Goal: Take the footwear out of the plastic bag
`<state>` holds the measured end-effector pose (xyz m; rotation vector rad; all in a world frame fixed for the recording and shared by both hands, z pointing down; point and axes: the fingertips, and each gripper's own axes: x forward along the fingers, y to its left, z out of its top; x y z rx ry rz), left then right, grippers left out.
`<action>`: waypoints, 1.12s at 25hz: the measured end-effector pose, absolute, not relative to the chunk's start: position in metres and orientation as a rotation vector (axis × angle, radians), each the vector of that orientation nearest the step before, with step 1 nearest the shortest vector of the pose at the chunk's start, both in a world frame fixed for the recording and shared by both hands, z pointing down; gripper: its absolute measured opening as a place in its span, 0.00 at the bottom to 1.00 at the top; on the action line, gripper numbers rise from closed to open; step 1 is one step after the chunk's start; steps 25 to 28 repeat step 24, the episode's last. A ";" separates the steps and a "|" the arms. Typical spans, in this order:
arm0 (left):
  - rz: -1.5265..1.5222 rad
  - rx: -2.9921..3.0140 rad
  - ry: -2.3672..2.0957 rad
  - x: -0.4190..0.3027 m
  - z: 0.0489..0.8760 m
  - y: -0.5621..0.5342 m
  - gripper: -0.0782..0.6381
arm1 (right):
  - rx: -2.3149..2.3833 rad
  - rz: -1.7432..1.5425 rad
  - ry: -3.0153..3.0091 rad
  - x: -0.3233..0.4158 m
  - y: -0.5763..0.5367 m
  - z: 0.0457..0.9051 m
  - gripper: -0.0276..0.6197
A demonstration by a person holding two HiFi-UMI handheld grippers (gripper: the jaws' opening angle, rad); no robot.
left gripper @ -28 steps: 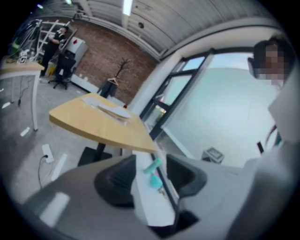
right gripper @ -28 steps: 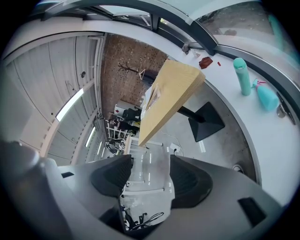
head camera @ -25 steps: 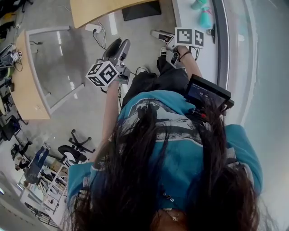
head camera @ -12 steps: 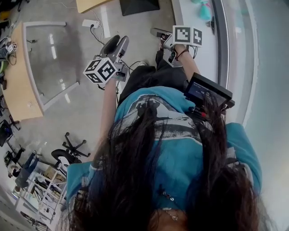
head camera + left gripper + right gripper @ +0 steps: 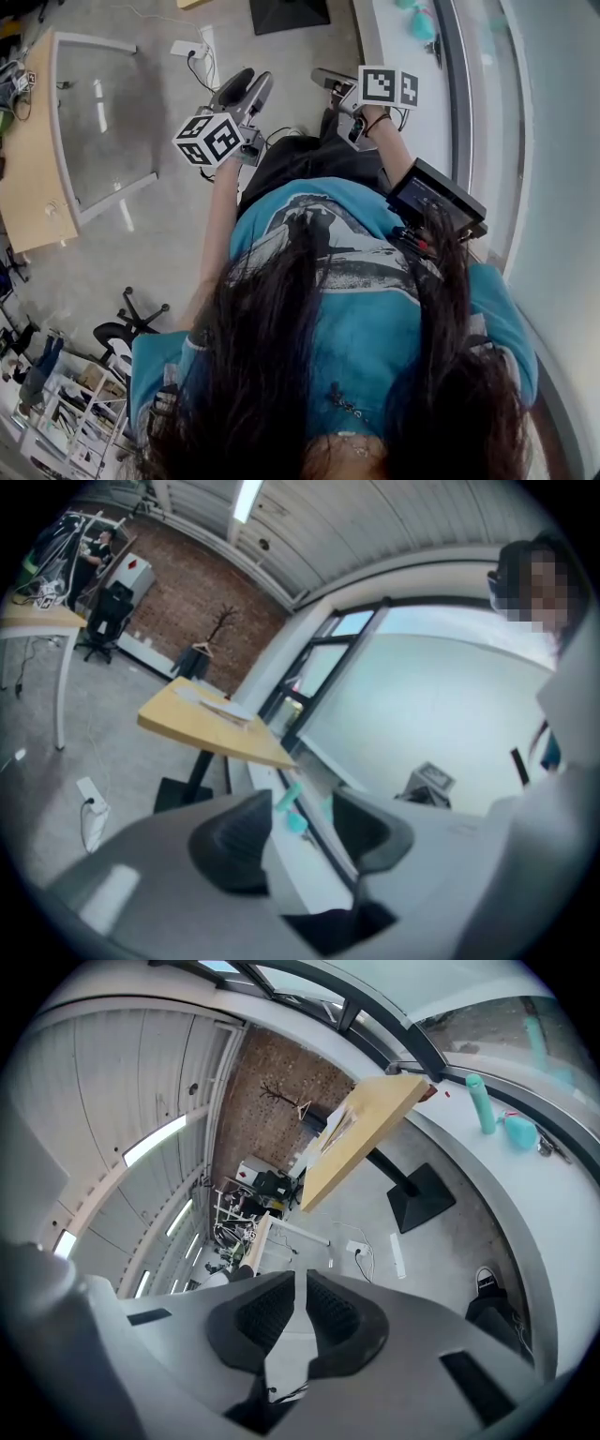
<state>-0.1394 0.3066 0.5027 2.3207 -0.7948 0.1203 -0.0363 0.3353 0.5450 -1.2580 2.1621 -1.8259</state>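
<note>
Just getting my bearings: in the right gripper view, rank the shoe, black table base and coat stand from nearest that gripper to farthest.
1. Shoe, on the floor, lower right.
2. Black table base, farther out, under the wooden table.
3. Coat stand, against the brick back wall.

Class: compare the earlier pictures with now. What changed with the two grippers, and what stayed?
The right gripper has just been closing its jaws; they now meet with nothing between them. The left gripper stayed half open and empty, both still raised before the person.
</note>
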 end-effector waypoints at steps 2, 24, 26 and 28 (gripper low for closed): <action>0.107 2.340 -0.781 -0.149 0.496 0.317 0.39 | -1.263 -1.801 2.193 -0.050 0.347 0.538 0.12; 0.019 2.399 -0.690 -0.126 0.477 0.312 0.38 | -1.311 -1.711 2.209 -0.039 0.352 0.527 0.12; 0.019 2.399 -0.690 -0.126 0.477 0.312 0.38 | -1.311 -1.711 2.209 -0.039 0.352 0.527 0.12; 0.019 2.399 -0.690 -0.126 0.477 0.312 0.38 | -1.311 -1.711 2.209 -0.039 0.352 0.527 0.12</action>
